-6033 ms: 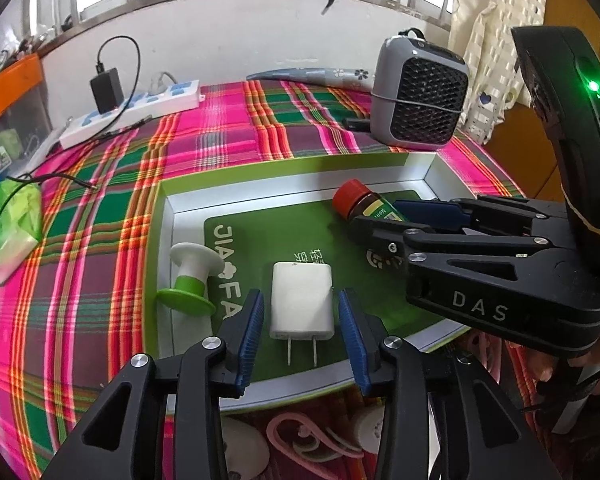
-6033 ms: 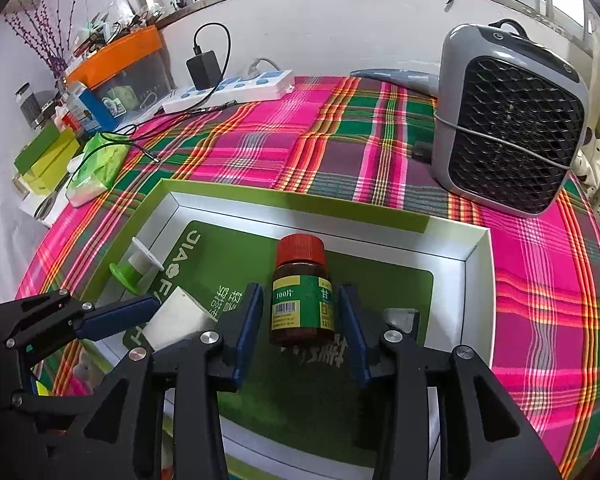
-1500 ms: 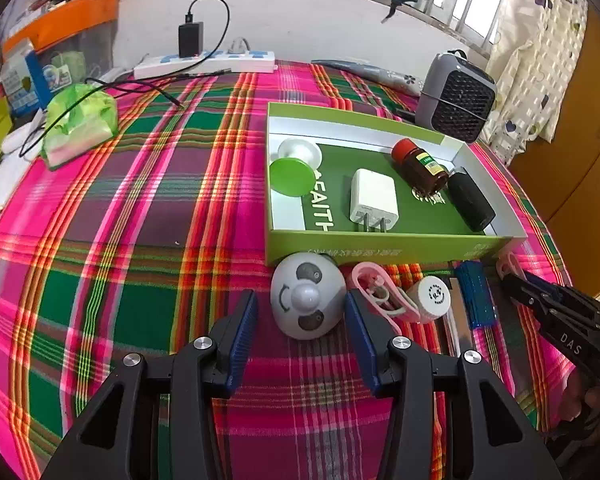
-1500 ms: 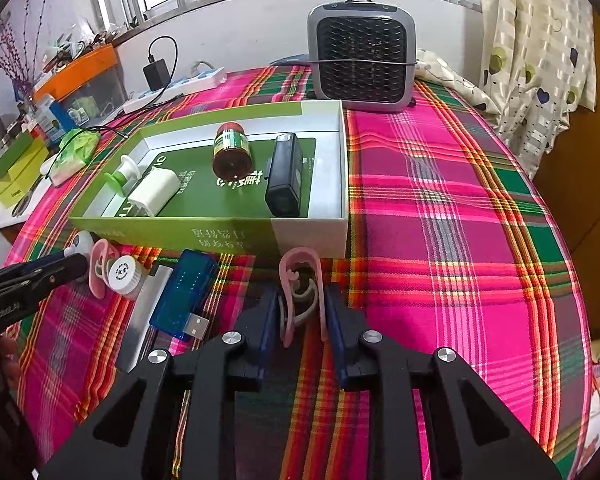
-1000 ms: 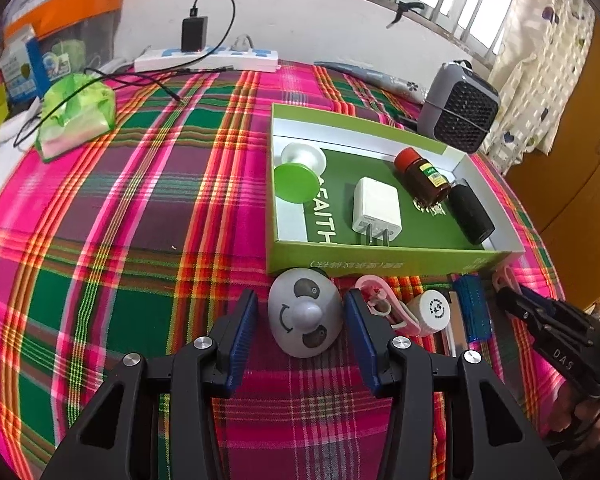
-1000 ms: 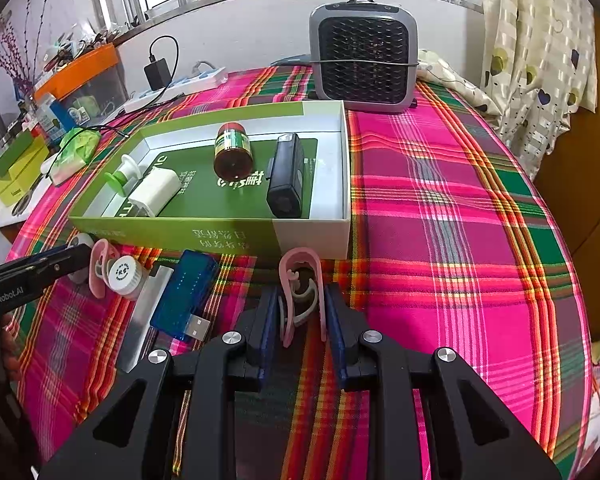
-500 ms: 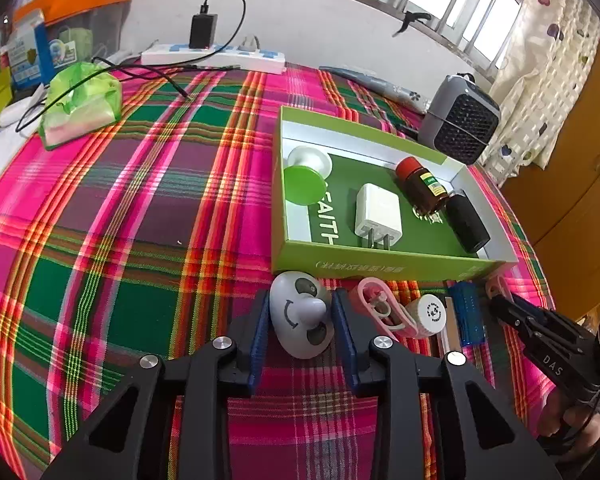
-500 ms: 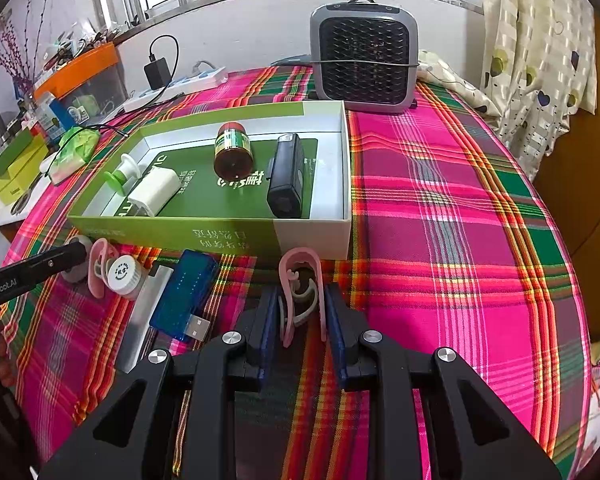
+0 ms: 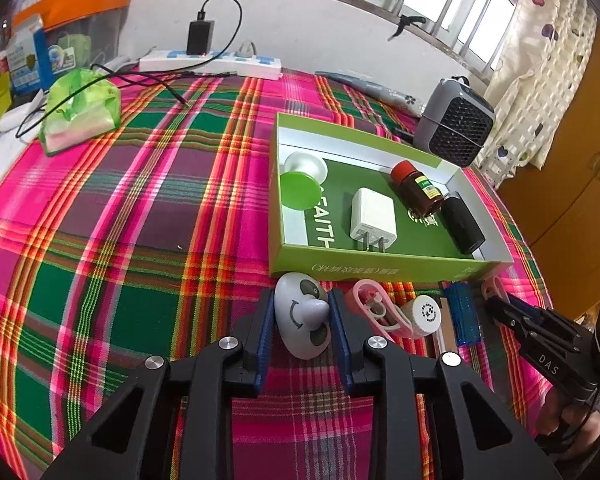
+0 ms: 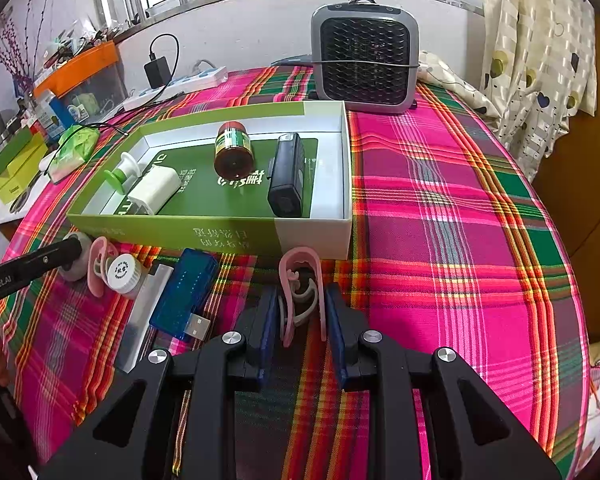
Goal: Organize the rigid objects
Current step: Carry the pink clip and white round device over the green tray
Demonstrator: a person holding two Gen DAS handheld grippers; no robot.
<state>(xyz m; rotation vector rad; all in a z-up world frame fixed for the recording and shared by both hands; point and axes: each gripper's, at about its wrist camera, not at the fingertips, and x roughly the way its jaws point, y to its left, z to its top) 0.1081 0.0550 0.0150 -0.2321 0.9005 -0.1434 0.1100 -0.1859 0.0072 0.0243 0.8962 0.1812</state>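
Observation:
A grey round piece with a panda face point(image 9: 302, 320) lies on the plaid cloth in front of the green box point(image 9: 372, 268). My left gripper point(image 9: 300, 300) is closing its jaws on this piece, and both pads touch its sides. A pink clip point(image 10: 300, 264) stands against the box's near wall, with my right gripper point(image 10: 301, 296) shut on it. In the box lie a green-and-white stopper point(image 9: 300, 184), a white charger point(image 9: 372, 220), a red-capped brown bottle point(image 9: 416, 190) and a black device point(image 9: 460, 222).
A second pink clip point(image 9: 374, 308), a white round cap point(image 9: 426, 312) and a blue USB stick point(image 10: 184, 292) lie between the grippers. A grey heater point(image 10: 364, 58) stands behind the box. A power strip point(image 9: 212, 64) and a green packet point(image 9: 80, 112) sit far left.
The left jaws have closed from wide open onto the sides of the panda-face piece. The right gripper and its pink clip have stayed still.

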